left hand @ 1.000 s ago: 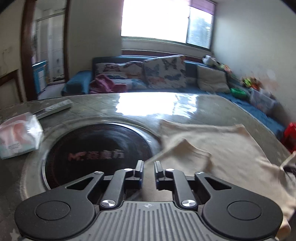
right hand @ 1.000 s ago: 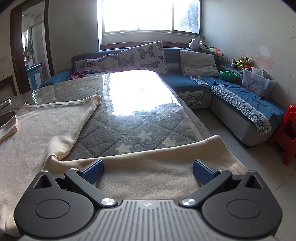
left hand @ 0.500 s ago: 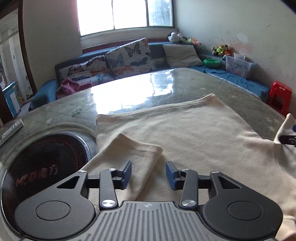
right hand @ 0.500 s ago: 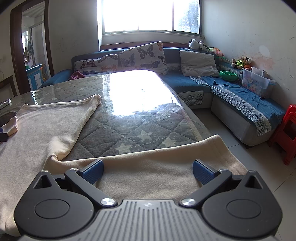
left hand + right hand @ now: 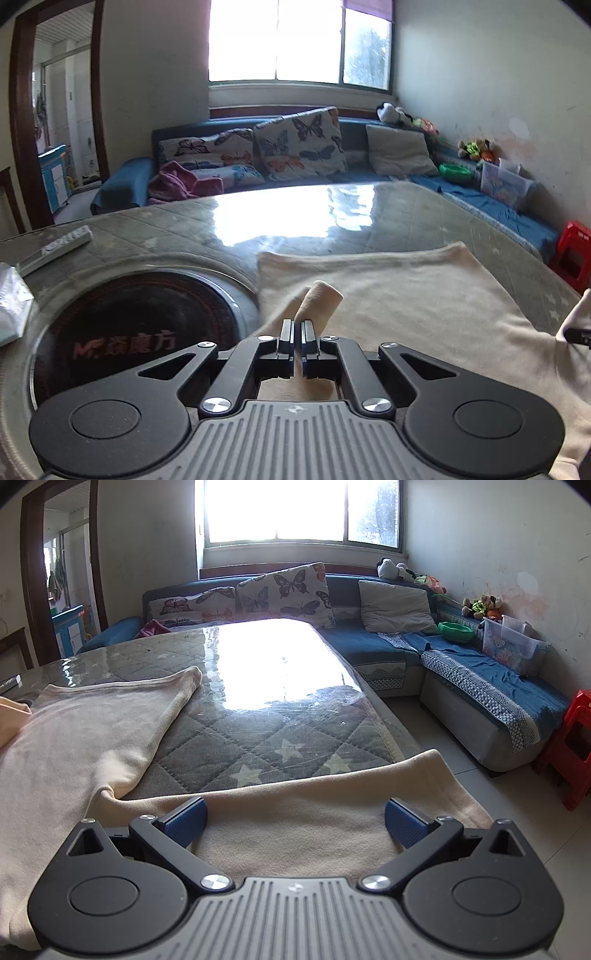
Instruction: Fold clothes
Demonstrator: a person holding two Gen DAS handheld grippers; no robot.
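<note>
Left gripper (image 5: 297, 334) pinches the sleeve (image 5: 319, 297) at twelve o'clock, right gripper (image 5: 295, 821) gapes over the sweater (image 5: 92, 738); next, probably fold inward.

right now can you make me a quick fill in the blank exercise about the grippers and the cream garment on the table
1. The left gripper has its fingers shut on a ____ of the cream garment.
2. The right gripper has its fingers ____ above the other sleeve.
3. Left of the garment, a round black ____ is set into the table.
4. A ____ stool stands on the floor beside the sofa.

Missing words: sleeve; open; cooktop; red
</note>
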